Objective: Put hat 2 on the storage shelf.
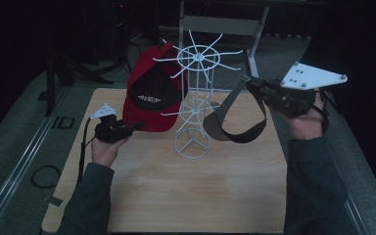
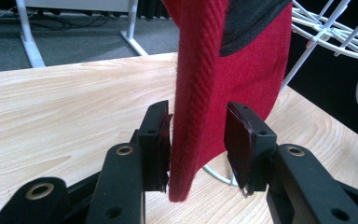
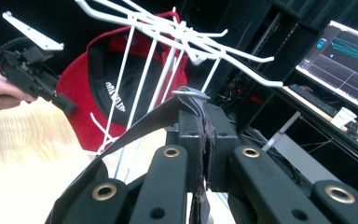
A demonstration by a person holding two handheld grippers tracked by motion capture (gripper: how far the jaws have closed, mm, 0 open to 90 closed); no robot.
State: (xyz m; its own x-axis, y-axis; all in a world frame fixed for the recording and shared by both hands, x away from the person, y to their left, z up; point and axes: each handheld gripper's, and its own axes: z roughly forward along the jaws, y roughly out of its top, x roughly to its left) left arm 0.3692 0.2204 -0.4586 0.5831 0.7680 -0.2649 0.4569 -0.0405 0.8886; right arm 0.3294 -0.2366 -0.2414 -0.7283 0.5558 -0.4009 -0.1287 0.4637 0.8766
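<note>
A white wire rack stands mid-table. A red cap with a black lining hangs on the rack's left side. My left gripper is at the cap's lower edge. In the left gripper view its jaws stand open on either side of the red brim, the left pad close against it. My right gripper is raised right of the rack and shut on the edge of a dark grey cap, which hangs below it. In the right gripper view the pads pinch that dark fabric near a metal eyelet.
The wooden table has bare board in front of the rack. White rack hooks jut out just past my right gripper. A monitor is off to the side. A cable loop lies left of the table.
</note>
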